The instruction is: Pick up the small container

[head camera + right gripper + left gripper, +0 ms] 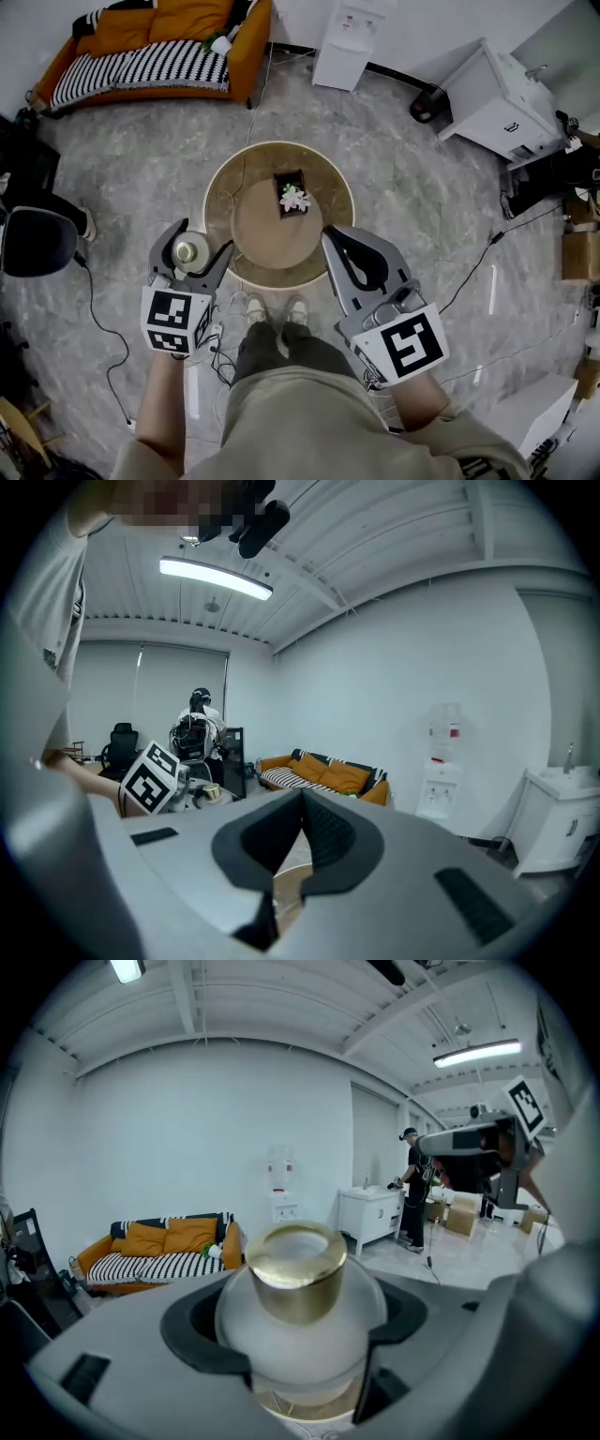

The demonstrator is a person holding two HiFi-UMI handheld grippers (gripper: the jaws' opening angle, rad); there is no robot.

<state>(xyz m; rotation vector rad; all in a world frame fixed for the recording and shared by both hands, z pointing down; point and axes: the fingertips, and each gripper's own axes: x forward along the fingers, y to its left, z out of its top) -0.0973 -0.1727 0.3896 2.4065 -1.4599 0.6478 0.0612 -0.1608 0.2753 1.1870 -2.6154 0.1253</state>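
Left gripper (pixel 197 242): pinching the container, jaws pressing on its frosted round body.
Container (pixel 298 1297): sitting between the left jaws, gold cap showing above them.
Right gripper (pixel 302 808): hovering to the left gripper's right, jaws pressing together, gripping nothing.
Table (pixel 342 183): lying ahead, between both grippers.
Flower (pixel 293 198): resting on the table, ahead of the right gripper, apart from it.

I see grey marble floor (pixel 422 178), white walls (pixel 187 1138), 1 orange sofa (pixel 246 52) at the far side. 1 white water dispenser (pixel 349 42), 1 white cabinet (pixel 497 98), ceiling strip light (pixel 214 577) on.
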